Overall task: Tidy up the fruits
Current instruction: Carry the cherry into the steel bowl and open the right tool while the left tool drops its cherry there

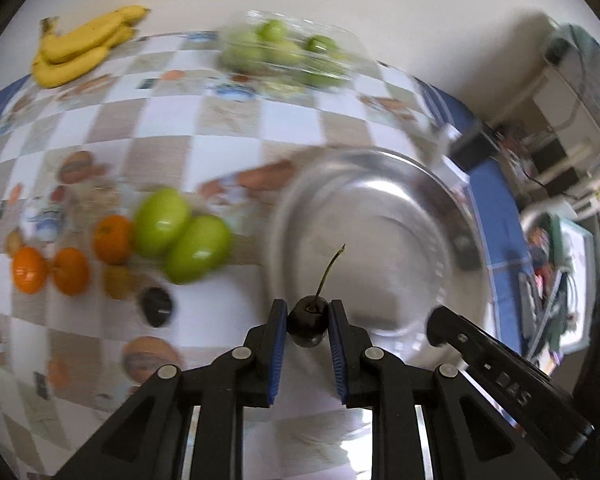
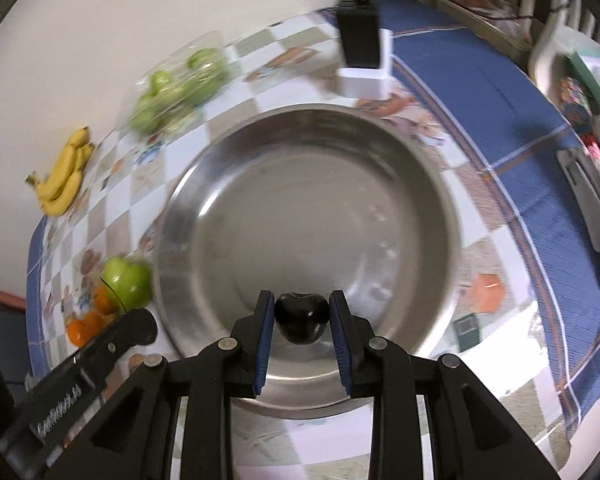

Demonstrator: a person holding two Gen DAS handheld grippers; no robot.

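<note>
1. Carrying a dark cherry in each gripper; the left gripper [image 1: 308, 322] is clamped on a stemmed cherry [image 1: 307, 326], the right gripper [image 2: 302, 320] on a stemless cherry [image 2: 301, 318].
2. Both cherries hang over the empty steel bowl [image 2: 204, 184], the left one at its near rim; the delivery step is under way.
3. Next, judged: lower over the bowl's floor, then part the fingers; green apples [image 1: 180, 234], mandarins [image 1: 70, 270] and bananas [image 1: 80, 46] wait on the checked tablecloth [image 1: 236, 120].

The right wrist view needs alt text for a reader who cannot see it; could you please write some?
The right gripper holds a dark cherry over the near edge of an empty steel bowl on a checked tablecloth. Left of the bowl lie green fruits, oranges and bananas, with a clear pack of green fruit behind; the left gripper's finger shows at lower left.
</note>
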